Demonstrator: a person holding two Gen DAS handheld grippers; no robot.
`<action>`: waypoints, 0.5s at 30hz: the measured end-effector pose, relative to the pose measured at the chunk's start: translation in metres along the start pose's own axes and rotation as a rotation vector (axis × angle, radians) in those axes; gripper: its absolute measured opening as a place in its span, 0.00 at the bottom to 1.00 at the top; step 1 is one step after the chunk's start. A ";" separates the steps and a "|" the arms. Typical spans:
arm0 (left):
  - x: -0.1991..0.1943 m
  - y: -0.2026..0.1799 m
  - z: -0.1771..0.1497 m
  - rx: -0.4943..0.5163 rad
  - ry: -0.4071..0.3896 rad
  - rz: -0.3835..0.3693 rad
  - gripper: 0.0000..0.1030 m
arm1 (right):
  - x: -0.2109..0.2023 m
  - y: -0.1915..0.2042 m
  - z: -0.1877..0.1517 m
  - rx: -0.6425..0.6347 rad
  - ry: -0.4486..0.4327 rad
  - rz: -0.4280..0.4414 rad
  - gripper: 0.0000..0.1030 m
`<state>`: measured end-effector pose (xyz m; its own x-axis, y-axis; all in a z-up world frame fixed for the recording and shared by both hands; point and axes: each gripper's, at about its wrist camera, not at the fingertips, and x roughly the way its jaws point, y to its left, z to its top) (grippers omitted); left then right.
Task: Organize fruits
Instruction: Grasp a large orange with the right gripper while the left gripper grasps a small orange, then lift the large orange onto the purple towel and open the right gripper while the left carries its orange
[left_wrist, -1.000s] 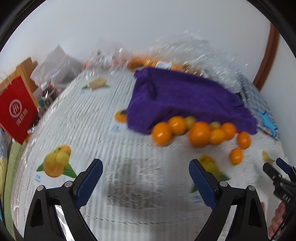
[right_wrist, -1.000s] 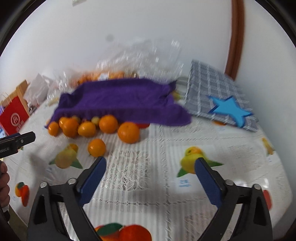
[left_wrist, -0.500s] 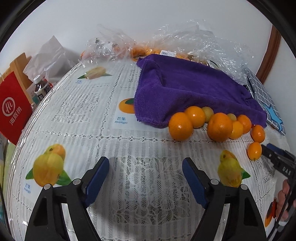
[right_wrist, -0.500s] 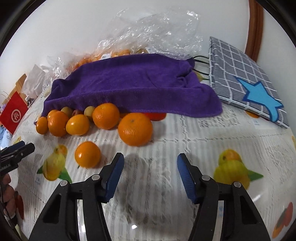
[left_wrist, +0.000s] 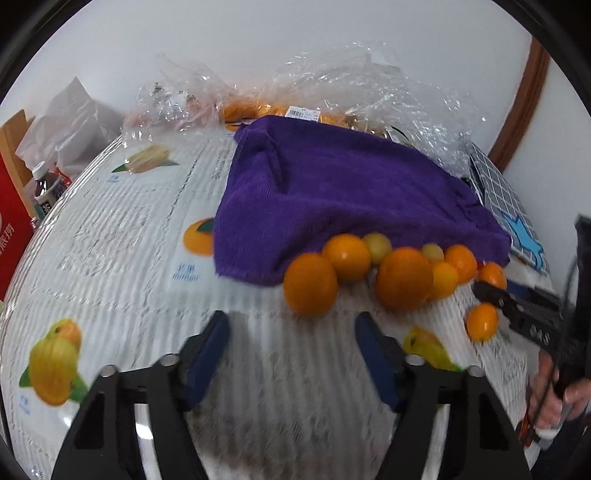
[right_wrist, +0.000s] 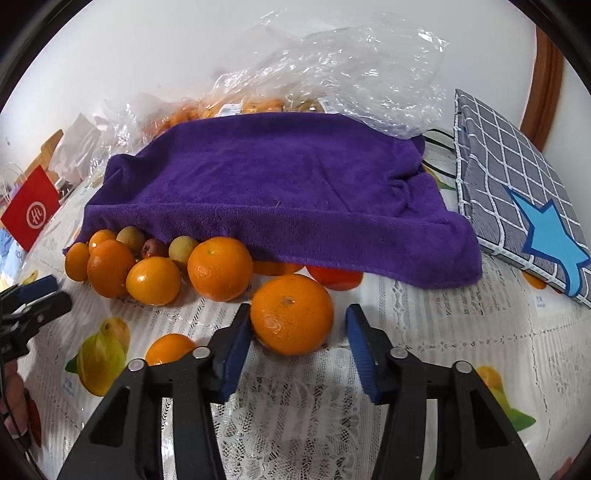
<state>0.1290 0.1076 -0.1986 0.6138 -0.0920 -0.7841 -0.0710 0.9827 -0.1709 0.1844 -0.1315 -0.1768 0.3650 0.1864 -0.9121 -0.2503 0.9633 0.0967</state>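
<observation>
Orange fruit lies in a loose cluster along the near edge of a purple towel (right_wrist: 273, 184) draped over a low mound on the table. One big orange (right_wrist: 291, 314) sits apart from the rest, nearest the right gripper (right_wrist: 295, 343), with the blue pads on either side of it; the left pad looks to be touching or just beside its skin, the right pad stands a little clear. The jaws are closing, narrowed to roughly the width of that orange. Left of it, a second orange (right_wrist: 219, 267) and a smaller one (right_wrist: 153, 280) touch each other, and behind them more oranges, two pale yellow fruits and one small dark red fruit (right_wrist: 153, 248) crowd against the towel. A small orange (right_wrist: 170, 349) lies alone on the near left, partly hidden by the gripper's arm. More orange fruit shows under the towel's hem.

Behind the towel, clear plastic bags (right_wrist: 332, 70) hold more oranges, seen through the film with a price label on top. A grey checked bag with a blue star (right_wrist: 517, 199) lies flat to the right.

In the left wrist view, the left gripper (left_wrist: 291, 350) hangs over bare tablecloth (left_wrist: 110, 240), its jaws half open and closing with nothing between them; the nearest orange (left_wrist: 310, 284) lies just beyond its tips. A red paper bag (left_wrist: 11, 229) and a bottle (left_wrist: 44, 188) stand at the far left edge
</observation>
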 end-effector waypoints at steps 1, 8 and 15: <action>0.002 0.001 0.003 -0.015 -0.005 -0.006 0.51 | -0.001 -0.002 -0.001 0.006 -0.004 0.014 0.42; 0.008 -0.001 0.007 -0.053 -0.017 -0.071 0.29 | -0.006 -0.003 -0.003 0.013 -0.014 0.037 0.41; -0.004 0.015 0.002 -0.147 -0.089 -0.121 0.29 | -0.009 -0.008 -0.005 0.036 -0.032 0.068 0.41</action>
<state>0.1265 0.1228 -0.1970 0.6912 -0.1868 -0.6981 -0.1025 0.9309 -0.3506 0.1786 -0.1421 -0.1711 0.3771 0.2575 -0.8897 -0.2438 0.9543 0.1728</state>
